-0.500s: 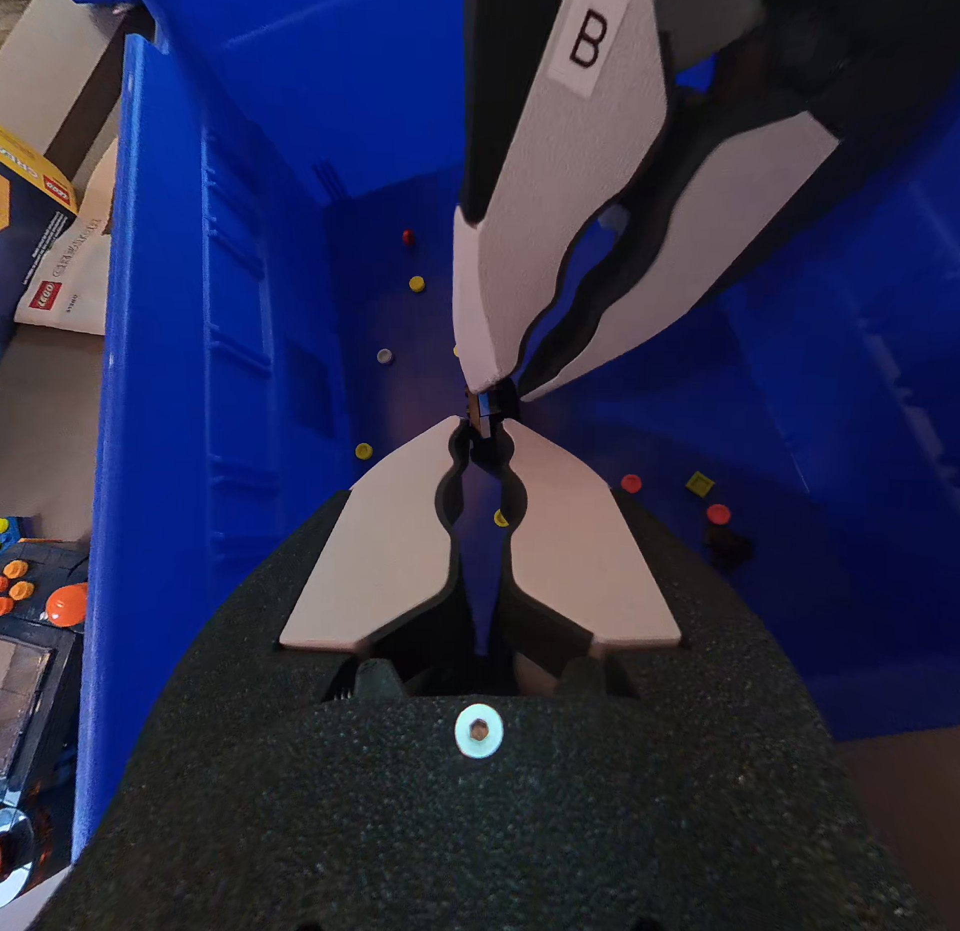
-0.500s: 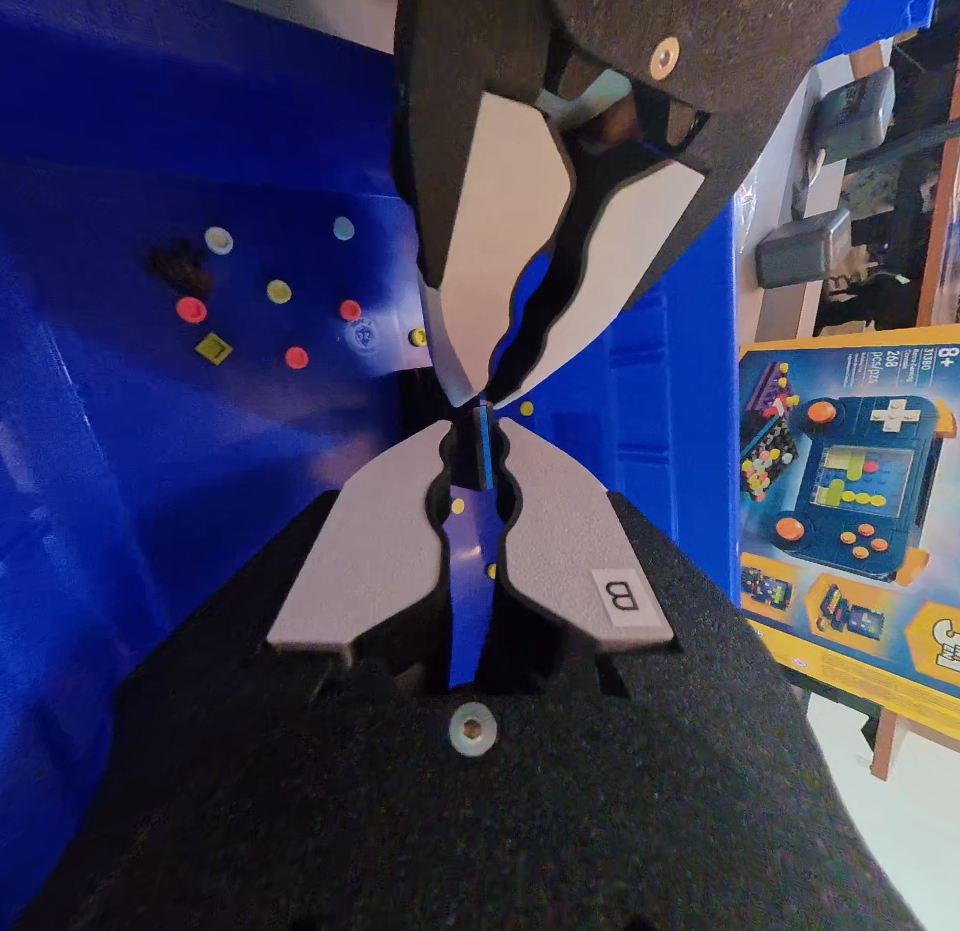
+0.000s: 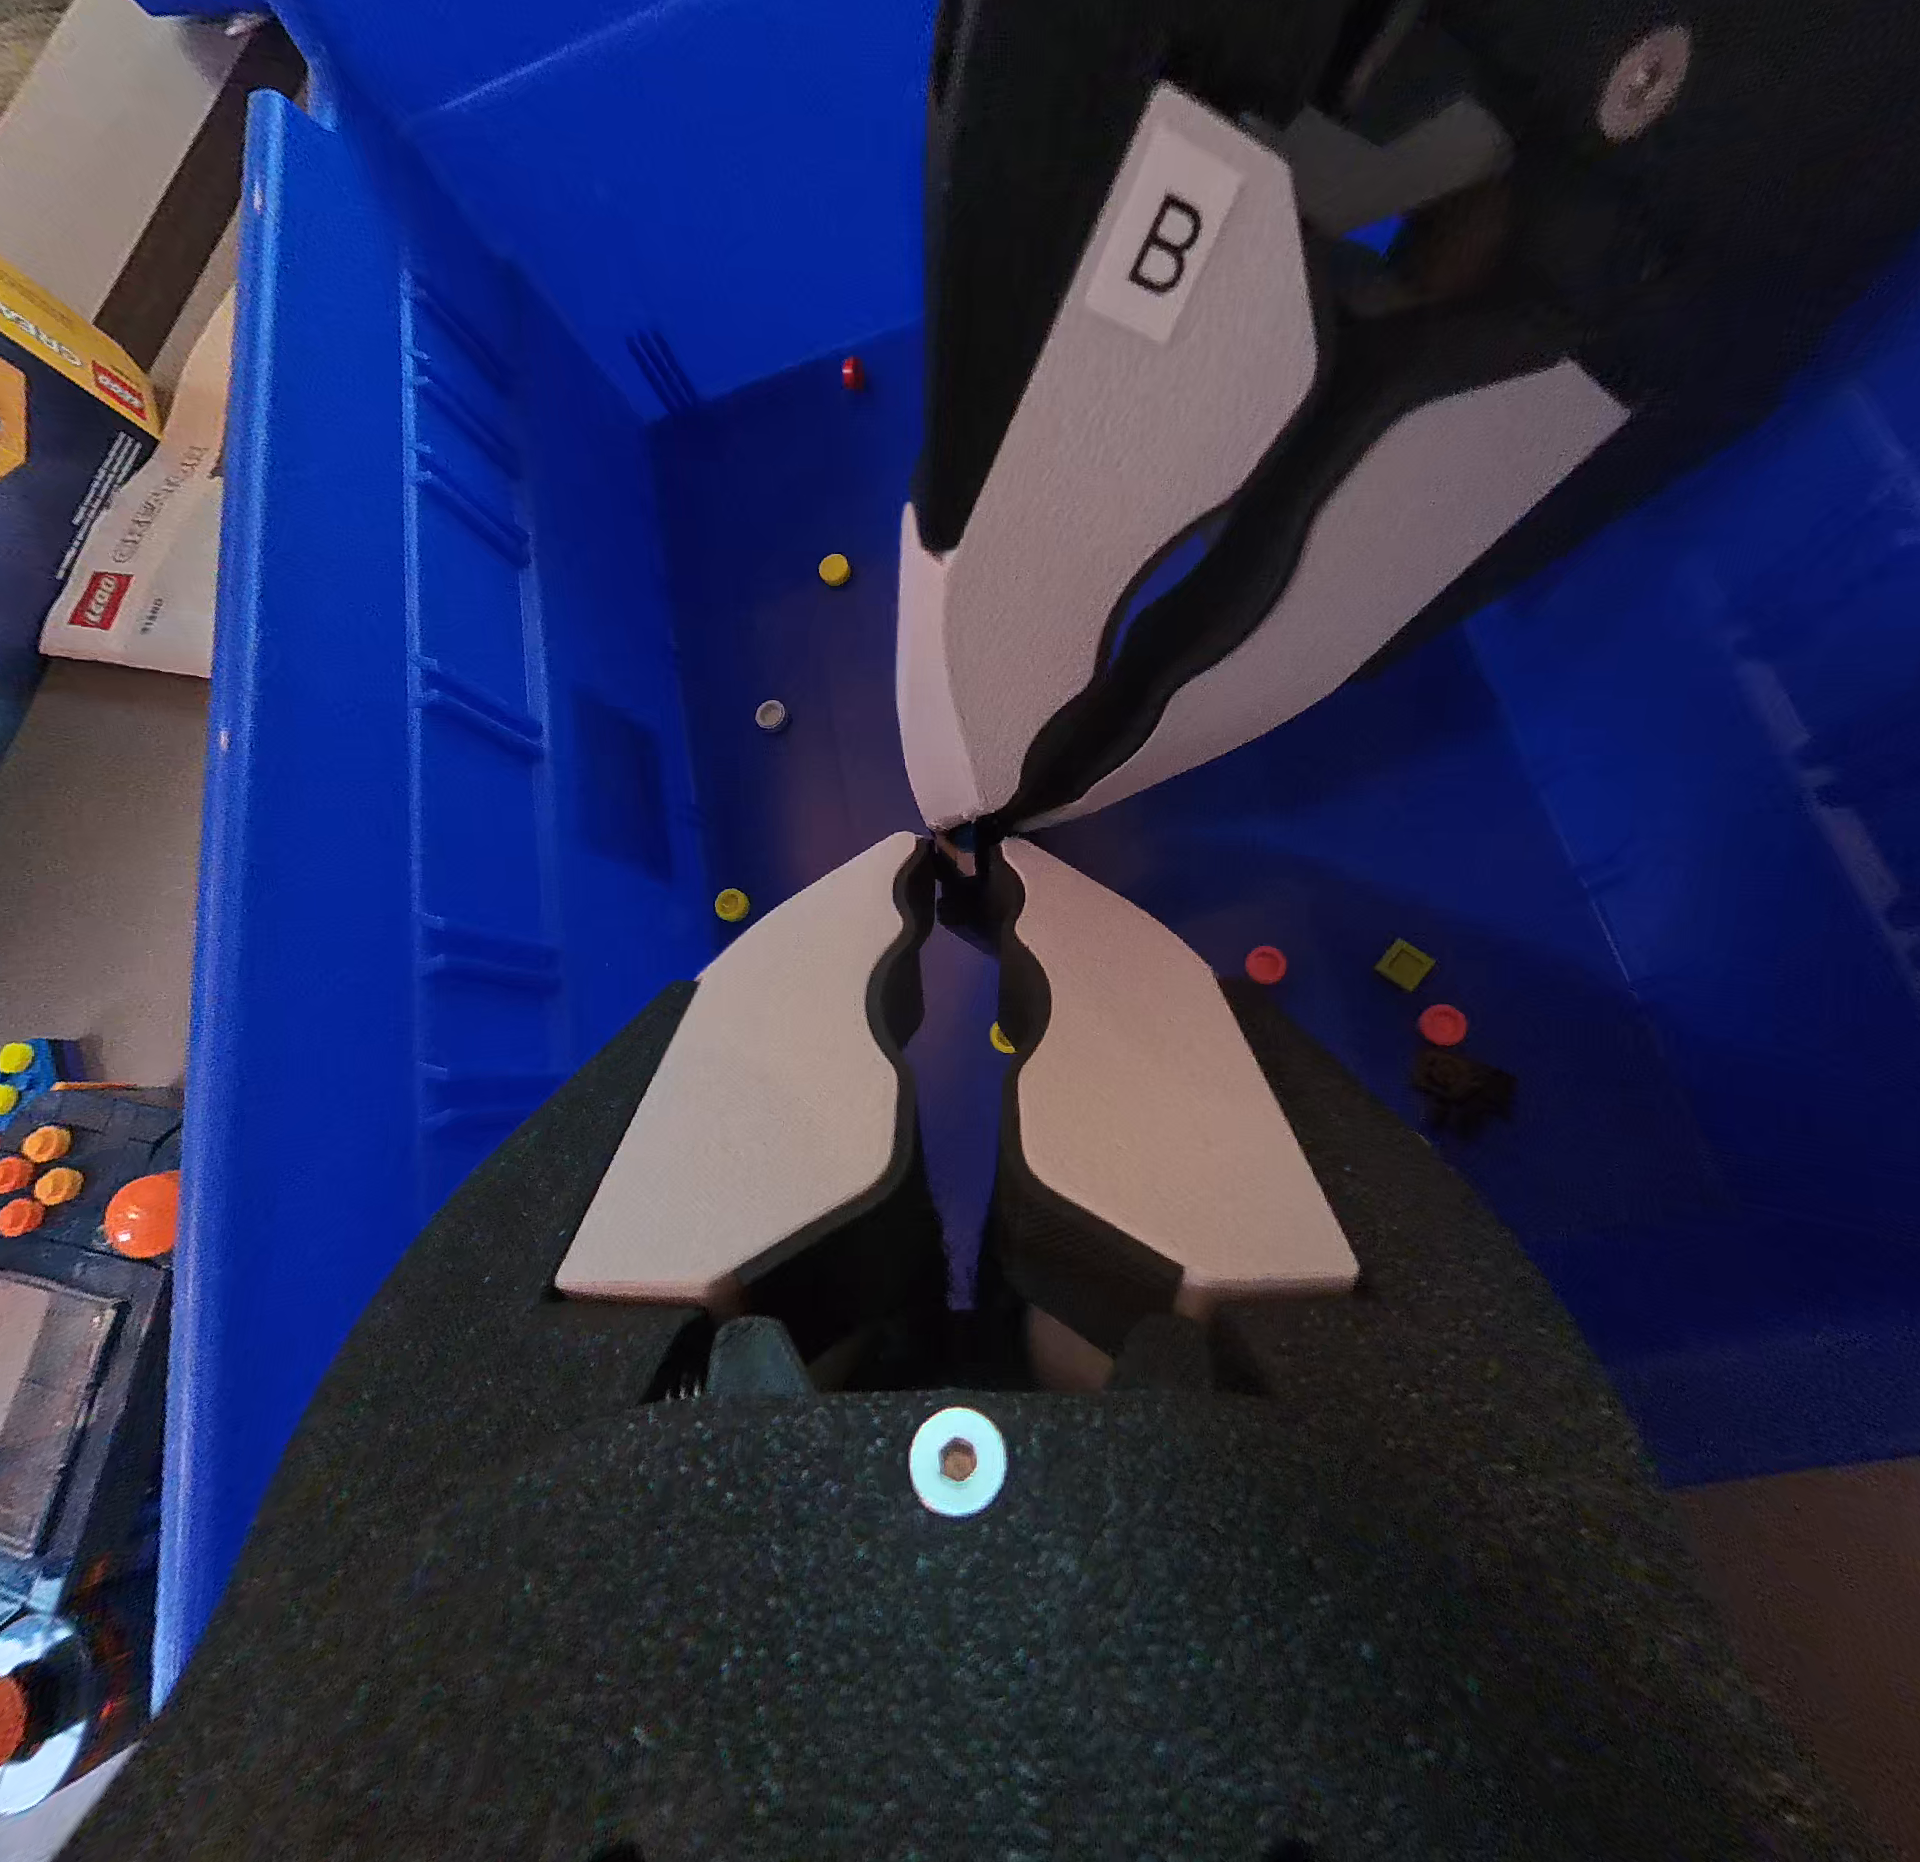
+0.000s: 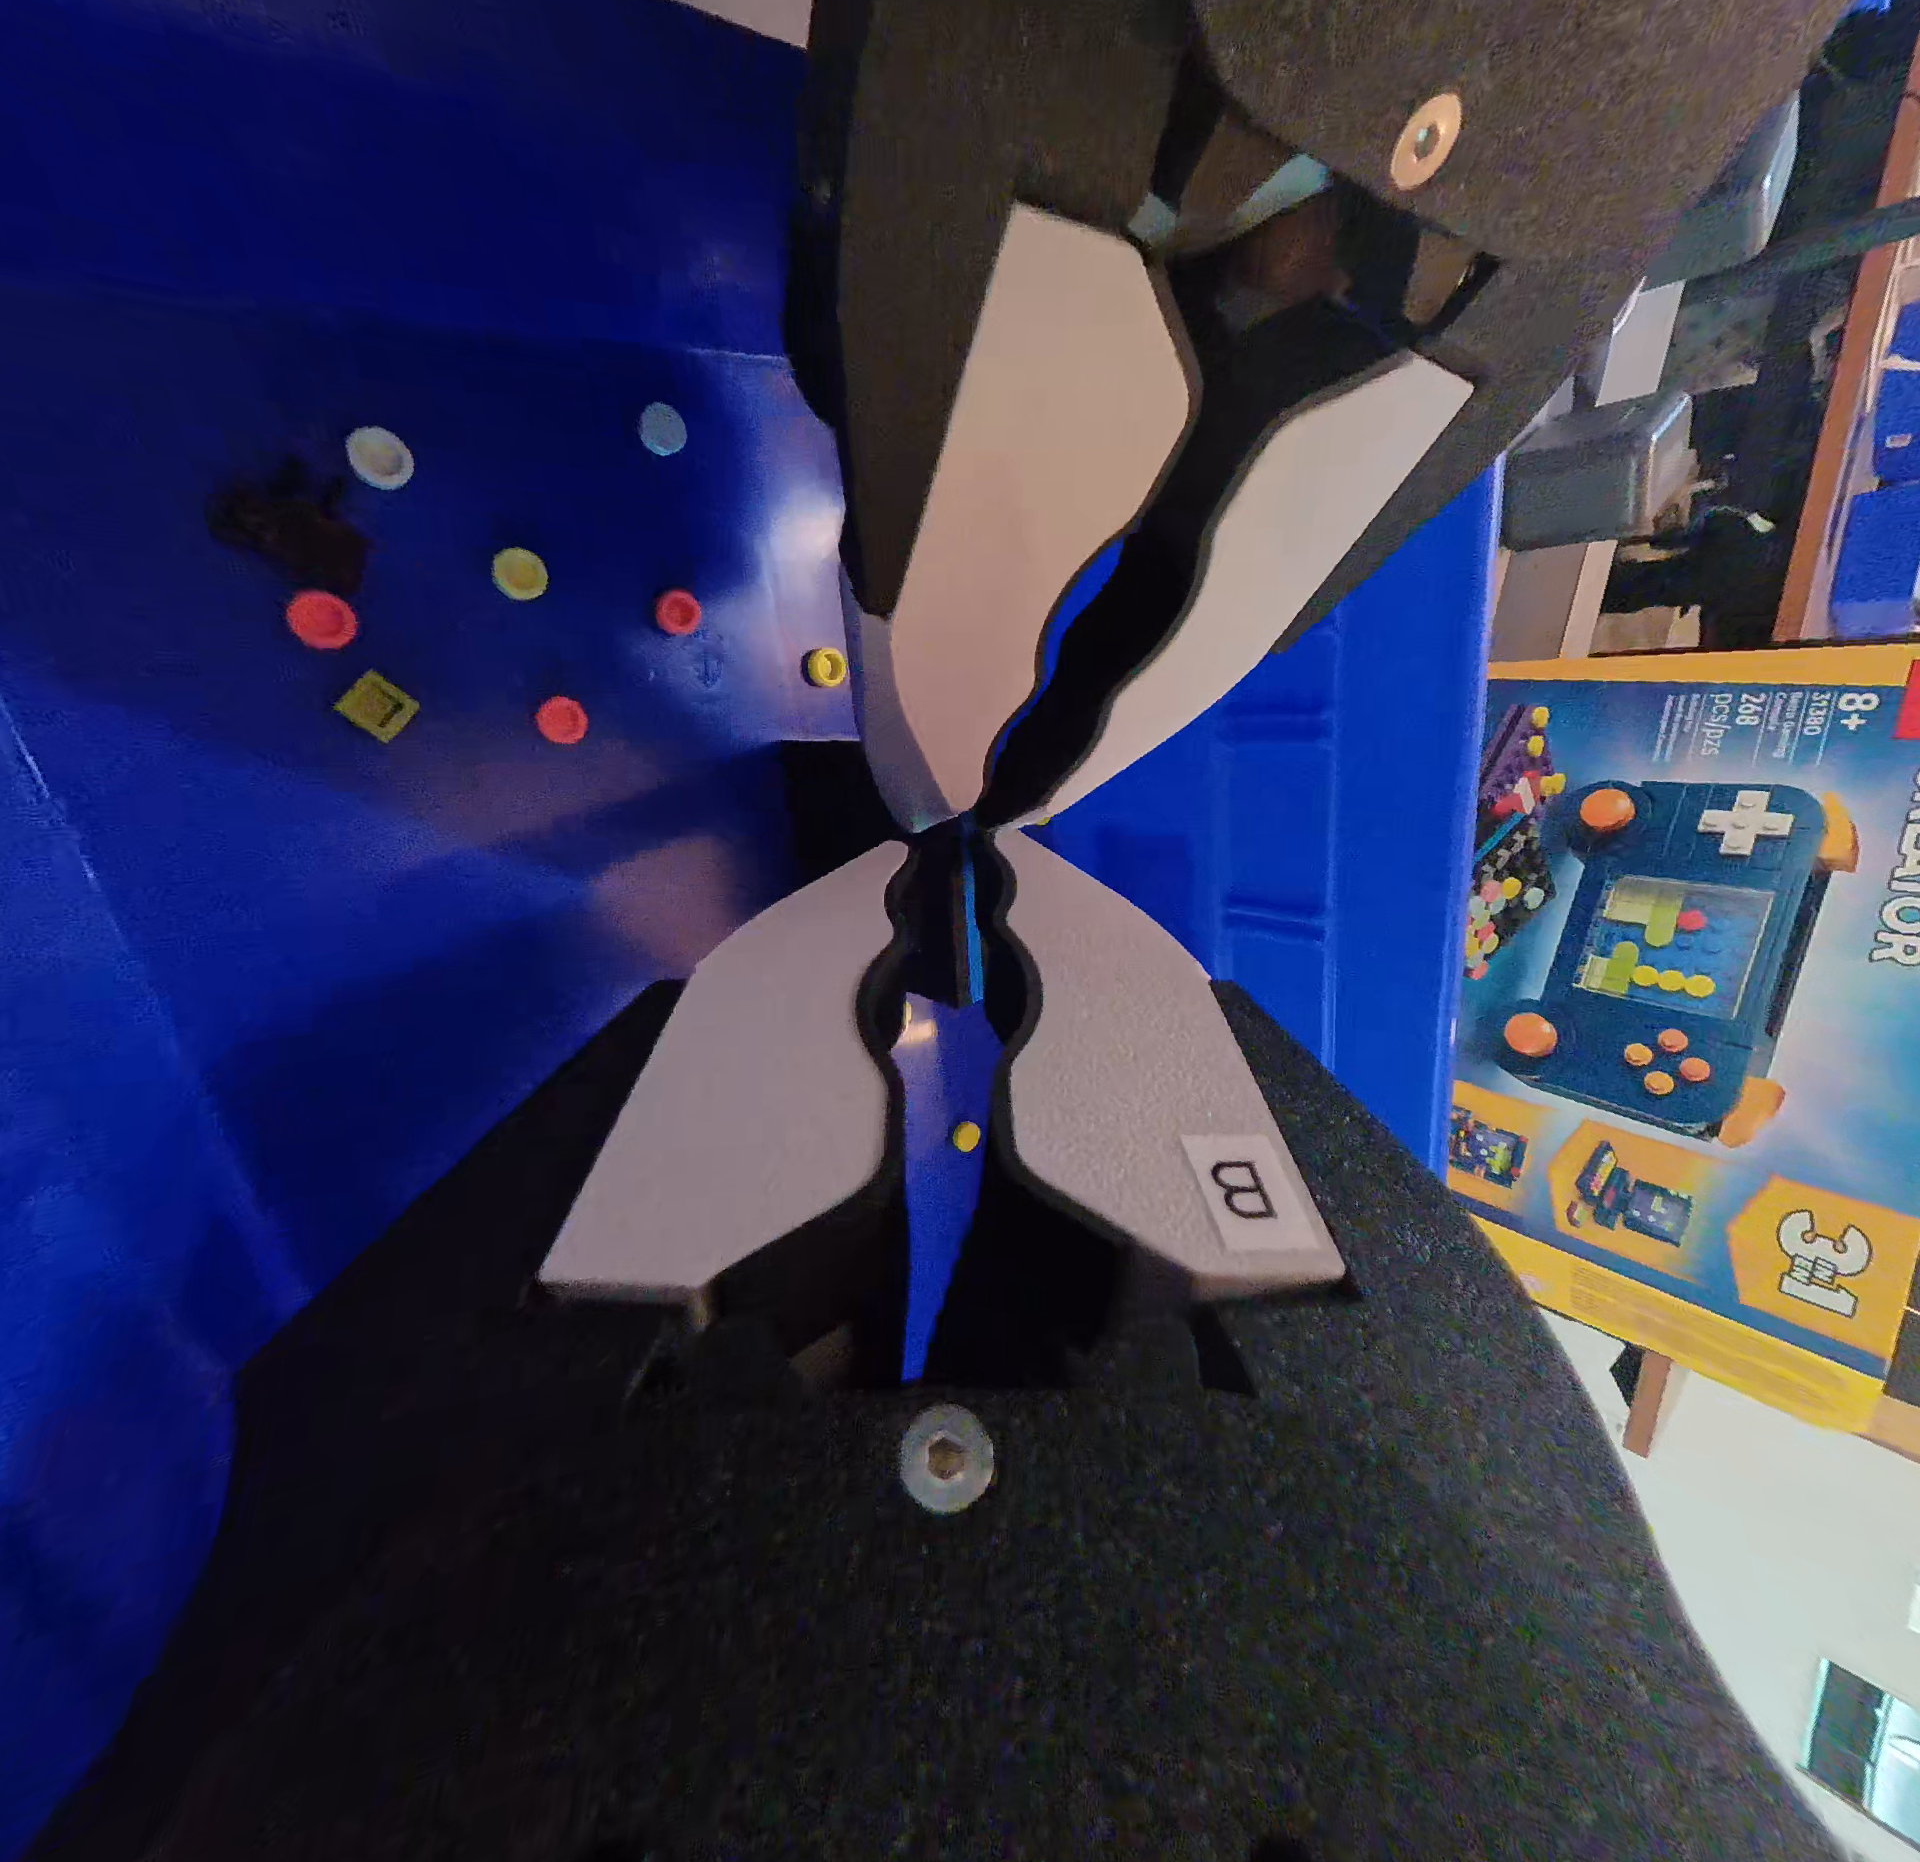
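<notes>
Both grippers meet tip to tip over a blue plastic bin [image 3: 343, 773]. My left gripper [image 3: 961, 862] is shut on a small dark piece [image 3: 951, 882] at its tips. My right gripper [image 4: 961, 856] is shut on a thin dark plate with a blue edge [image 4: 971, 929], held edge-on. In the left wrist view the right gripper [image 3: 987, 825] comes down from the top right. In the right wrist view the left gripper [image 4: 961, 820] comes down from above. The two held pieces touch or nearly touch; the joint is hidden by the fingertips.
Small loose studs lie on the bin floor: yellow [image 3: 833, 569], red [image 3: 1264, 964], a yellow square tile [image 3: 1404, 963], a black piece [image 4: 291, 529]. A toy brick box [image 4: 1683, 981] stands right of the bin wall [image 4: 1288, 825]. A partly built dark model [image 3: 62, 1189] lies left.
The two grippers have closed the small gap between their tips. The piece between them shows less than before. Both stay shut.
</notes>
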The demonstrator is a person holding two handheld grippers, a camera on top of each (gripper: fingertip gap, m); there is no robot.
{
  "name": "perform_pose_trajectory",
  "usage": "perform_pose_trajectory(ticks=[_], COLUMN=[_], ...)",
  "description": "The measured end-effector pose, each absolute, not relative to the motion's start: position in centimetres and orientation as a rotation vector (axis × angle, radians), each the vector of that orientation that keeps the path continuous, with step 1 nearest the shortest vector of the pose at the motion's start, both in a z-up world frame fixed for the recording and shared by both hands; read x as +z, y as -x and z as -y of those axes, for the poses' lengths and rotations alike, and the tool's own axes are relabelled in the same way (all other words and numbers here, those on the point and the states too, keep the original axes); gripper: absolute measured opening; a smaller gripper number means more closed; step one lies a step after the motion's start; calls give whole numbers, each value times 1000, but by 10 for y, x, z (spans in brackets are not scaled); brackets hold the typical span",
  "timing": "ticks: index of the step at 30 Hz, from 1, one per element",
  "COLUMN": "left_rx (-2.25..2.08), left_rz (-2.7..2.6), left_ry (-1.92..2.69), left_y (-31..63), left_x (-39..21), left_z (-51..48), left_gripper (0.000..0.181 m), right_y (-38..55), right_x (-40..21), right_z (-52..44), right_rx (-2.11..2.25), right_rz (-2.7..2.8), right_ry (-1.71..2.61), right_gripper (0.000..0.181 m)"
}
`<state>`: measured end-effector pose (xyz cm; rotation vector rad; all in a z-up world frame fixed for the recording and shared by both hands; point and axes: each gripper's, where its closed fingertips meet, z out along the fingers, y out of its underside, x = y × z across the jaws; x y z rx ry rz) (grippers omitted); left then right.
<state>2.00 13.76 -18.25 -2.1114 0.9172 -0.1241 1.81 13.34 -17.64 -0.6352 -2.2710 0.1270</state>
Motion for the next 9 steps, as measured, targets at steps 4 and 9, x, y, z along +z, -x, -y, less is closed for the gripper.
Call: perform_pose_trajectory(ticks=[4,9], left_rx=[-153,-193], left_rz=[-914,-890], left_ry=[2119,2138], left_y=[-22,-21], left_x=[-182,-182], left_z=[-136,-137], left_gripper=[9,9], right_y=[-21,-19], right_x=[-175,-174], right_z=[-131,-129], right_rx=[190,191], right_rz=[2271,2255], right_ry=[675,688], right_gripper=[4,4])
